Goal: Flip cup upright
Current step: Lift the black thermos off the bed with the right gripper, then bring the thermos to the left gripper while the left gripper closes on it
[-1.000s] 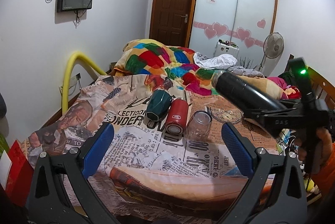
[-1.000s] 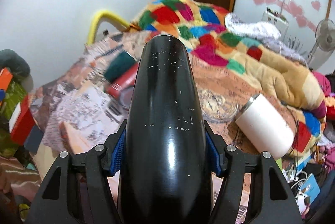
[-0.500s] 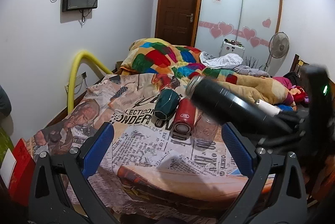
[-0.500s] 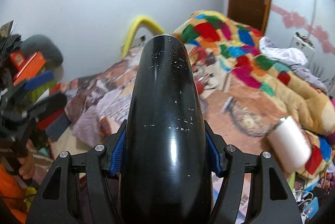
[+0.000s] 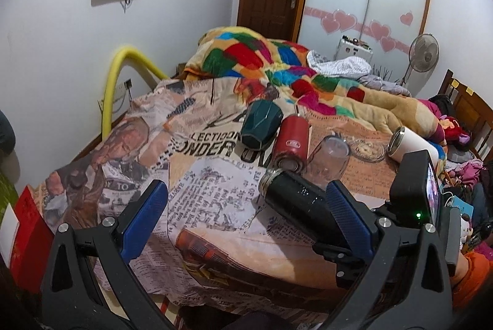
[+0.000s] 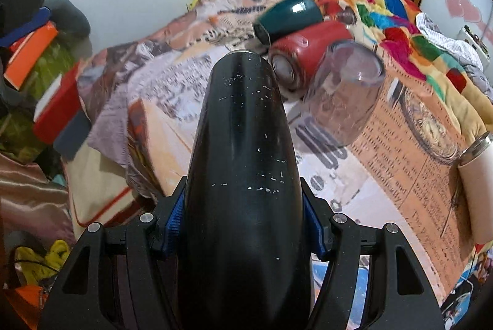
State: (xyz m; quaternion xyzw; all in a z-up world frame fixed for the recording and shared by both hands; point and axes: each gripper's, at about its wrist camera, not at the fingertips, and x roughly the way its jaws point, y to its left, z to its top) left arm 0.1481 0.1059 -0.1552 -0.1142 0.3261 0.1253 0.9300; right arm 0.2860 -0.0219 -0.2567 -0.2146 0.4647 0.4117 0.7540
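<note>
My right gripper [image 6: 243, 226] is shut on a black cup [image 6: 243, 169] and holds it on its side, mouth pointing away, low over the newspaper-print sheet [image 5: 215, 206]. In the left wrist view the black cup [image 5: 295, 206] lies tilted at lower right, partly behind my right finger. My left gripper [image 5: 246, 219] is open and empty over the sheet. A green cup [image 5: 260, 126], a red cup [image 5: 291, 145], a clear cup [image 5: 329, 160] and a white cup [image 5: 413, 146] lie on their sides on the bed.
A colourful quilt [image 5: 277, 64] is bunched at the back of the bed. A yellow tube [image 5: 123, 77] arches by the left wall. Red boxes [image 5: 24, 237] and clutter sit left of the bed. A fan [image 5: 423, 55] stands at the far right.
My right gripper has swung the black cup left and down, from high above the bed to low over the sheet near the red and clear cups. My left gripper stays open.
</note>
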